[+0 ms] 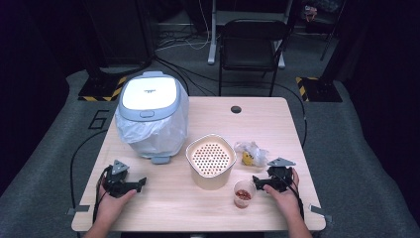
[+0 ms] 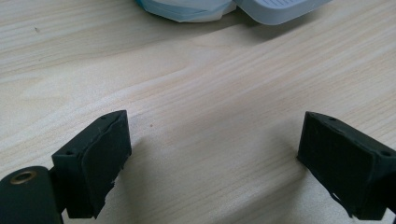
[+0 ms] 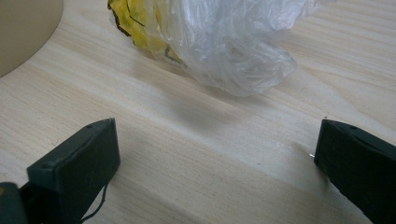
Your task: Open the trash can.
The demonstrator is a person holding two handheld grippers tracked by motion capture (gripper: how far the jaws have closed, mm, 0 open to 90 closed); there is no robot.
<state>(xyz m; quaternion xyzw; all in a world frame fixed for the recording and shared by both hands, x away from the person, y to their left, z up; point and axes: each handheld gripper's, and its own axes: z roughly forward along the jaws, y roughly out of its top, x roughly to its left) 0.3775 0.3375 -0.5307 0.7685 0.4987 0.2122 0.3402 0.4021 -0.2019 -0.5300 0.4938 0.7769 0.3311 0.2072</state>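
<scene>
The right tool [image 1: 261, 182] rested on the surface [image 1: 163, 198] at the near right with its jaws spread apart and nothing between them, and the crumpled plastic bag [image 3: 233, 42] with something yellow inside lay just beyond it, toward the far side and slightly left, close to the beige perforated container [image 1: 210, 159]. The left tool [image 1: 136, 184], likewise wide apart and empty, sat well away at the near left, in front of the lined bin [image 1: 151, 114], so the right hand was plainly the nearer one; a small cup [image 1: 243, 192] stood just left of the right tool
</scene>
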